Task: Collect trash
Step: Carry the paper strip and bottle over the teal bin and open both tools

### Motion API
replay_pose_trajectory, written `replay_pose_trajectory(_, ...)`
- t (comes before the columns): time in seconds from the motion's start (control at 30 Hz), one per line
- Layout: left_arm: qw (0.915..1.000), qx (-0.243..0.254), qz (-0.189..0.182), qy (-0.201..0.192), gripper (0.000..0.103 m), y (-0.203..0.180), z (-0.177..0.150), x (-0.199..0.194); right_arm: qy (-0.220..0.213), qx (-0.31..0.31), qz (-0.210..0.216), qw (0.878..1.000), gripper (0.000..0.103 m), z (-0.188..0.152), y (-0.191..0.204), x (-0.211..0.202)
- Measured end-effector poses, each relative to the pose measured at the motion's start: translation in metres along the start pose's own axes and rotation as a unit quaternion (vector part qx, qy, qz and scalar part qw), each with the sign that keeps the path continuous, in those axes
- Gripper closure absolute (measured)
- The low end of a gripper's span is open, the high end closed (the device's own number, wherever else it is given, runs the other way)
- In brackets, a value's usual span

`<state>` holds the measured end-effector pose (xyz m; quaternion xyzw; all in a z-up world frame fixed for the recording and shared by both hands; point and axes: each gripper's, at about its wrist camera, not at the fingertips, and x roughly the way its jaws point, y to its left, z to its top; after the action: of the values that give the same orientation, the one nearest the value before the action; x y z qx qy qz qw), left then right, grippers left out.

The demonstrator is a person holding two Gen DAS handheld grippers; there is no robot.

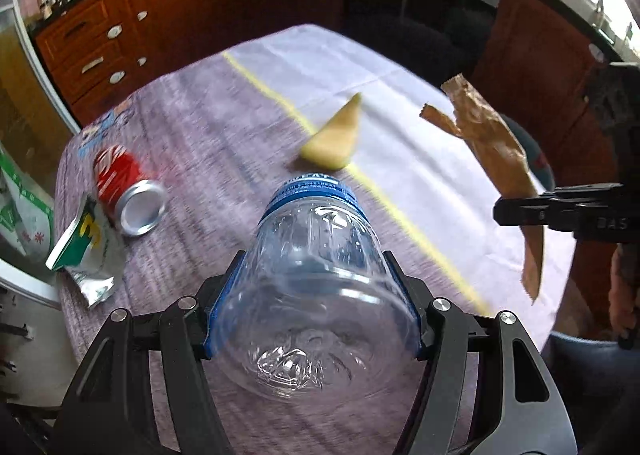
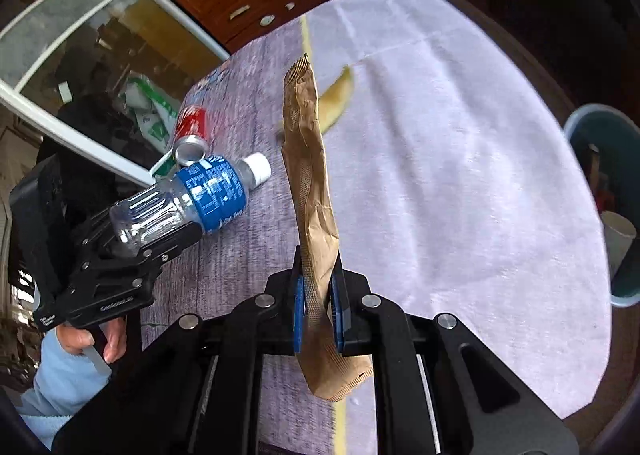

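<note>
With the left tongs (image 1: 316, 303) clamped on the plastic bottle (image 1: 316, 295) and the right tongs (image 2: 318, 307) pinching the brown paper bag (image 2: 310, 183), carry both steadily past the table (image 2: 460, 175) edge to the blue bin (image 2: 592, 127) before releasing.

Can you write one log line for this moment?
left gripper: holds clear plastic bottle | right gripper: holds brown paper bag | table: red can

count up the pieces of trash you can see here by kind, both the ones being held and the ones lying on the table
Plastic bottle, in the left gripper: 1
Brown paper bag, in the right gripper: 1
Red soda can, on the table: 1
Green wrapper: 1
Banana peel: 1
Total: 5
</note>
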<state>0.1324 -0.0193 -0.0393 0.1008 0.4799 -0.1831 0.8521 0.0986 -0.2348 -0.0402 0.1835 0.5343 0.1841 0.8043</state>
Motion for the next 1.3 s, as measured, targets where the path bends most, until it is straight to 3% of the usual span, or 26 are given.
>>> replay_pose_trajectory(0.27, 0.9986, 0.037, -0.032, -0.018, 0.037, -0.065, 0.036, -0.007, -0.065, 0.070, -0.009, 0.995, 0.092, -0.005, -0.078, -0.058)
replay_pose_trajectory(0.5, 0.9947, 0.067, -0.073, -0.028, 0.037, -0.125, 0.068, 0.005, -0.118, 0.161, -0.061, 0.978, 0.091, -0.008, -0.176, -0.109)
replay_pose_trajectory(0.67, 0.9901, 0.089, -0.103, -0.032, 0.037, -0.169, 0.093, 0.023, -0.123, 0.193, -0.088, 0.970, 0.090, -0.001, -0.225, -0.115)
replay_pose_trajectory(0.9, 0.9850, 0.114, -0.128, -0.022, 0.037, -0.216, 0.124, 0.053, -0.112, 0.216, -0.097, 0.965, 0.089, 0.009, -0.267, -0.091)
replay_pose_trajectory(0.97, 0.9829, 0.124, -0.135, -0.019, 0.037, -0.230, 0.132, 0.061, -0.114, 0.225, -0.100, 0.962, 0.081, 0.009, -0.275, -0.087)
replay_pose_trajectory(1.1, 0.9783, 0.143, -0.150, -0.011, 0.037, -0.254, 0.143, 0.078, -0.118, 0.246, -0.105, 0.956, 0.050, 0.006, -0.293, -0.080)
replay_pose_trajectory(1.3, 0.9744, 0.151, -0.166, 0.011, 0.037, -0.273, 0.147, 0.104, -0.117, 0.260, -0.108, 0.952, 0.034, 0.005, -0.308, -0.078)
